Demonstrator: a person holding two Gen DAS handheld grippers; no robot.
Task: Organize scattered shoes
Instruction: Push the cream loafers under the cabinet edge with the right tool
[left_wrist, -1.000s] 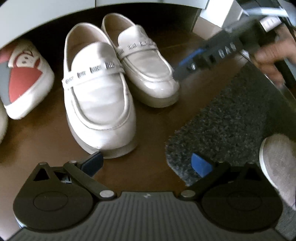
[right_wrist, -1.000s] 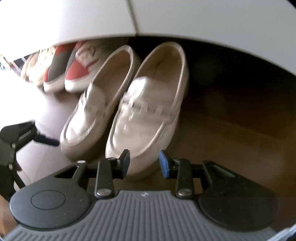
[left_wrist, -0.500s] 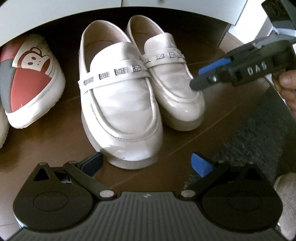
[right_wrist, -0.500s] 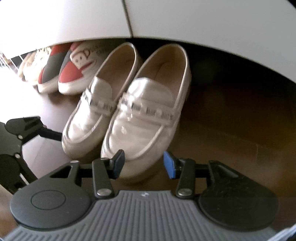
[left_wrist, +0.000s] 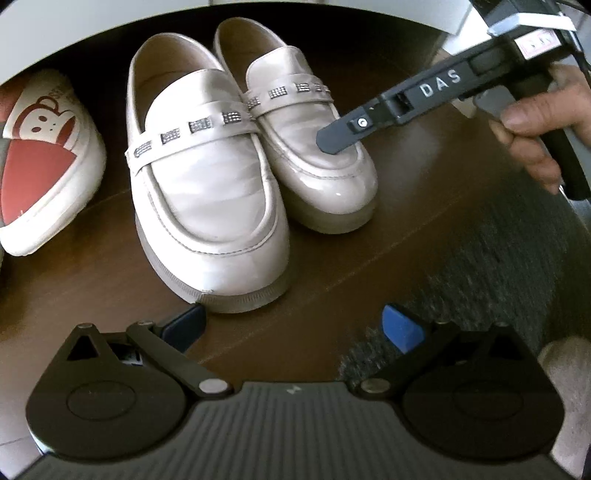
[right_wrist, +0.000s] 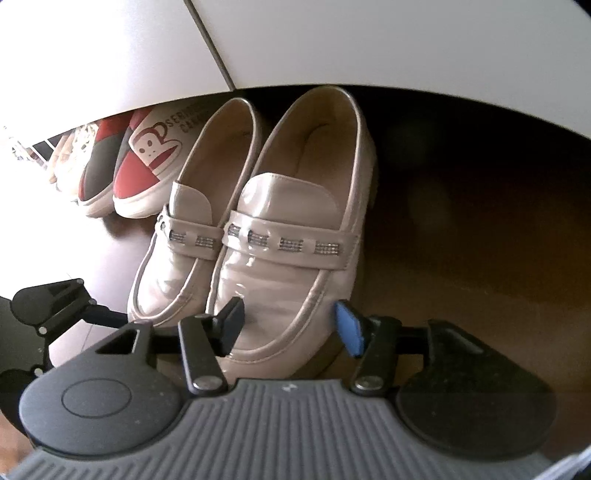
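Two cream patent loafers stand side by side on the dark wood floor, heels under a white cabinet. The left loafer (left_wrist: 207, 192) is in front of my open, empty left gripper (left_wrist: 295, 326), whose left pad is beside its toe. The right loafer (left_wrist: 314, 147) also shows in the right wrist view (right_wrist: 284, 280). My right gripper (right_wrist: 291, 326) is open, its pads on either side of that shoe's toe. In the left wrist view the right gripper's finger (left_wrist: 347, 131) lies over that toe.
A red and white monkey-print slip-on (left_wrist: 40, 155) stands left of the loafers, with its pair and more shoes beyond (right_wrist: 96, 173). A dark grey mat (left_wrist: 498, 277) lies to the right, with a pale shoe (left_wrist: 565, 369) at its near edge. The white cabinet (right_wrist: 332, 37) overhangs the heels.
Both grippers have moved in closer to the loafers. The right gripper's jaws have opened wider and now straddle the right loafer's toe.
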